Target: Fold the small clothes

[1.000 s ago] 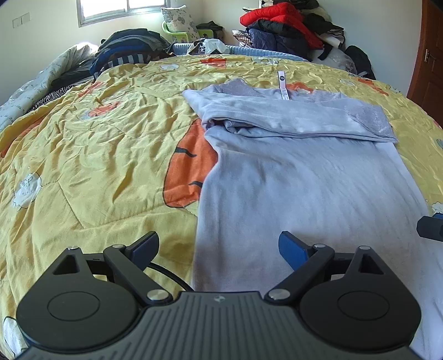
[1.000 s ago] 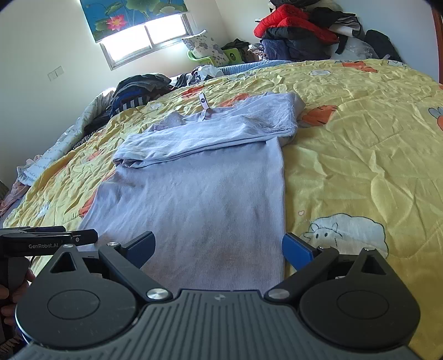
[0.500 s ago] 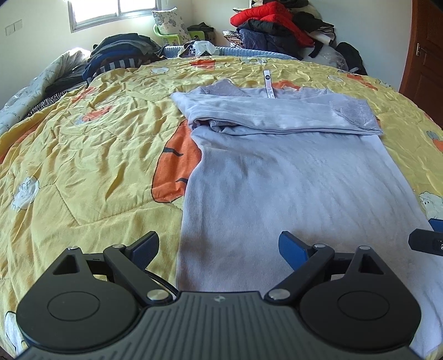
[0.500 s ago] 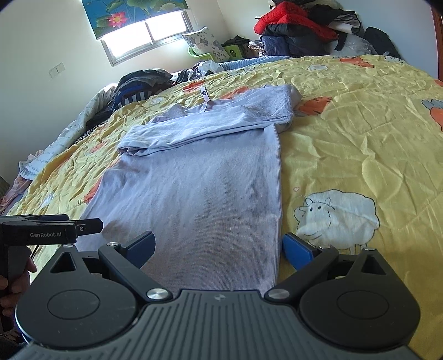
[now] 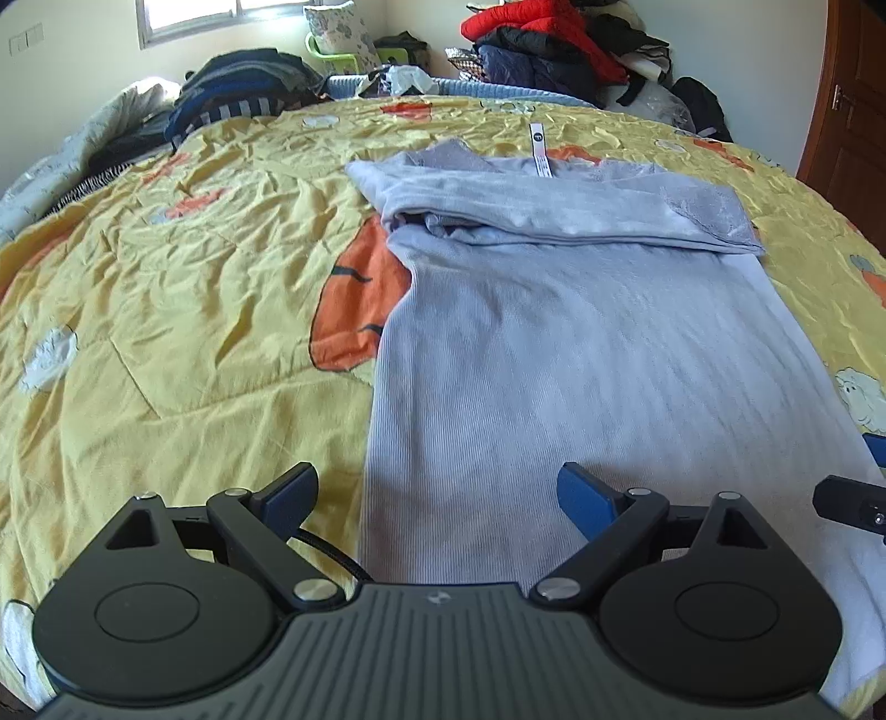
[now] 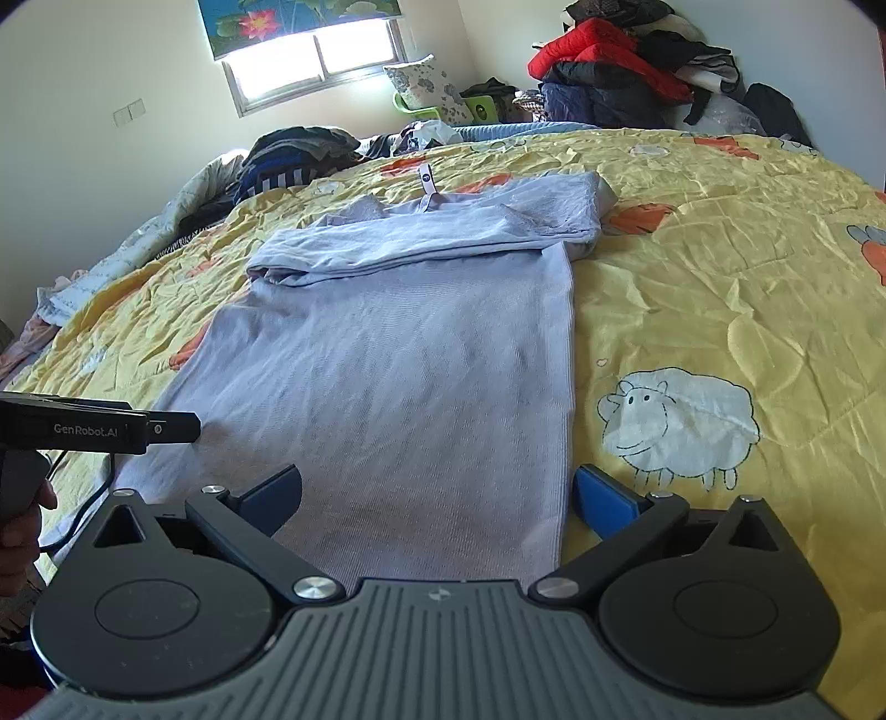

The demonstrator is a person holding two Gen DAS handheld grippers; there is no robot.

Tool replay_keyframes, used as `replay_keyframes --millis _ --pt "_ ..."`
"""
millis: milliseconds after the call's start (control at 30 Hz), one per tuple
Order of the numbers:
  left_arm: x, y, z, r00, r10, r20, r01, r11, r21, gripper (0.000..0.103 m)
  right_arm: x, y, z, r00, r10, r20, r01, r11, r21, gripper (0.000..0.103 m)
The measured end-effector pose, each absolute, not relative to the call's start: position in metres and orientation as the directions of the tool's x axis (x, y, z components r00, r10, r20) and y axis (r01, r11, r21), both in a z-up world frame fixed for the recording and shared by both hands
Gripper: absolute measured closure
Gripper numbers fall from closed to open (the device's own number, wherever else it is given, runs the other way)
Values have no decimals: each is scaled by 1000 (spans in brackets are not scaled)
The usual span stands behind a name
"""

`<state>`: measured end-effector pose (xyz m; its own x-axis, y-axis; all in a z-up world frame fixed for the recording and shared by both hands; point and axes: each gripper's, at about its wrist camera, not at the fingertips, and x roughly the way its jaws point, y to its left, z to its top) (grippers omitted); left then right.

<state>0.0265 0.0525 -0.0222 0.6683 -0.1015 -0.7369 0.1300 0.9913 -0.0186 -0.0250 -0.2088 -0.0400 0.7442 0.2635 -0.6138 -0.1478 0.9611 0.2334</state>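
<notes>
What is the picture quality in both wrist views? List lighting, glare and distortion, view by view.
Left wrist view: daylight is even, the shirt is sharp, and fisheye bends the bed edge into a curve. Right wrist view: the window is blown out to white glare, the corners are dark, and the room tilts.

Both wrist views low over shared shirt [image 5: 581, 343]

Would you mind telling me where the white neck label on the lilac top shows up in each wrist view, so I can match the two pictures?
Left wrist view: the white neck label sits upper centre, at the far end of the lilac top.
Right wrist view: the label sits upper centre, slightly left.
Shared landmark: the red jacket on the clothes pile behind the bed.
</notes>
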Motion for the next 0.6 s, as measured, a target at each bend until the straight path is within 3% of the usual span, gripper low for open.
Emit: replay_keyframes --millis 300,600 --pt "11 102 -20 613 -361 -702 288 930 -227 9 -32 -231 -43 749 367 -551 -204 920 334 0" --pt "-6 132 -23 516 -517 -682 432 845 -314 9 -41 -256 -41 705 471 -529 -261 867 425 0"
